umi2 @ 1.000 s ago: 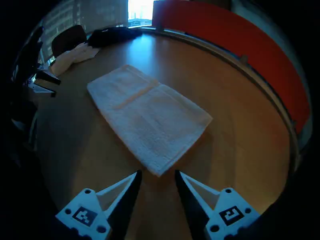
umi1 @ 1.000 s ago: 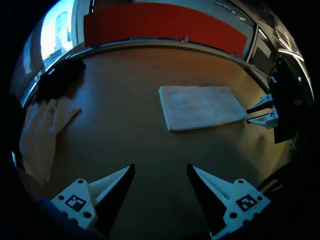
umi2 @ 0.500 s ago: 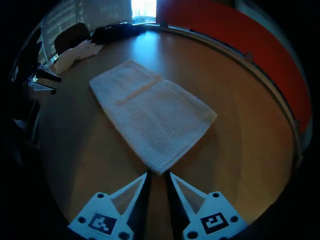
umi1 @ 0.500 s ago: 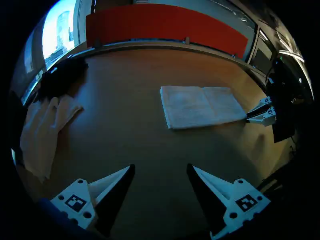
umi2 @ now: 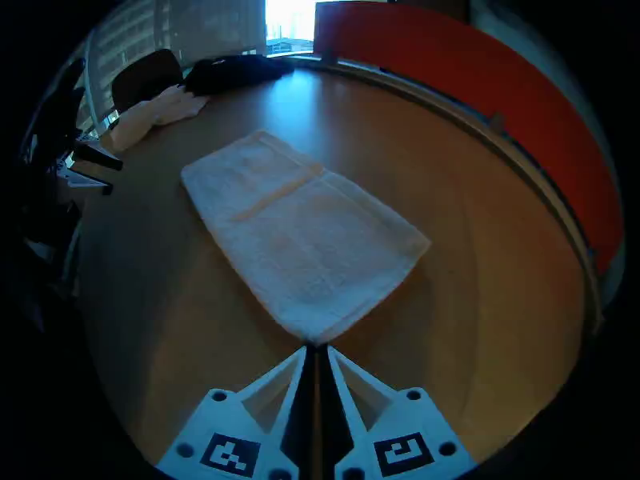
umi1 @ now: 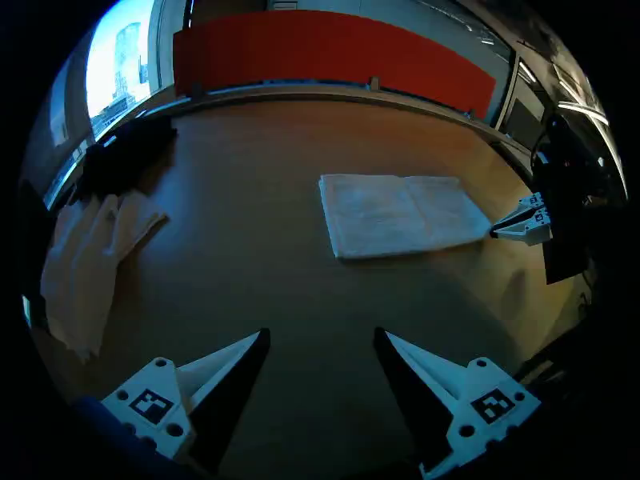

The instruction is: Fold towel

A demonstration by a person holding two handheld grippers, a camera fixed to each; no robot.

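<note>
Towel (umi2: 300, 240): white, folded flat, mid-table (umi2: 480, 320). Its near corner lies at the tips of the right gripper (umi2: 318, 360), fingers together save a thin slit (pinching the corner or not: cannot tell).
Left gripper (umi1: 320, 352): fingers wide apart, over bare wood, well apart from the towel.
Also: pale cloth heap (umi1: 88, 248) and dark bundle (umi1: 124, 152) at the table's edge; red panel (umi1: 336, 48) behind the rim.
Open wood all round the towel.
</note>
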